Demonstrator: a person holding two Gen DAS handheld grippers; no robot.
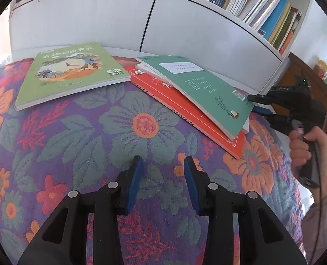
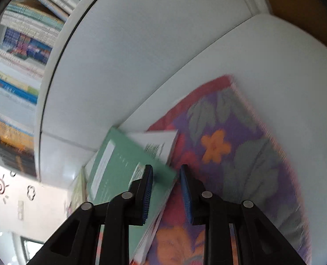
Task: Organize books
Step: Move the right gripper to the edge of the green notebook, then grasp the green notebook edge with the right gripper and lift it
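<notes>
A teal book (image 1: 198, 88) tops a slanted stack over a white book (image 1: 246, 126) and a red book (image 1: 185, 108) on a floral cloth (image 1: 97, 137). Only the left wrist view shows the light-green book (image 1: 70, 72) lying apart, its title too small to read.

A hand (image 1: 304, 145) levels the right gripper (image 2: 166, 176) at the teal book's corner, fingers apart around it, pressure unclear; the left gripper (image 1: 163, 165) hangs empty, fingers apart, above the cloth.

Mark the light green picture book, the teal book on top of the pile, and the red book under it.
light green picture book (image 1: 70, 75), left wrist view, middle of its front cover.
teal book (image 1: 198, 88), left wrist view, middle of its cover.
red book (image 1: 181, 110), left wrist view, exposed cover near its spine edge.
</notes>
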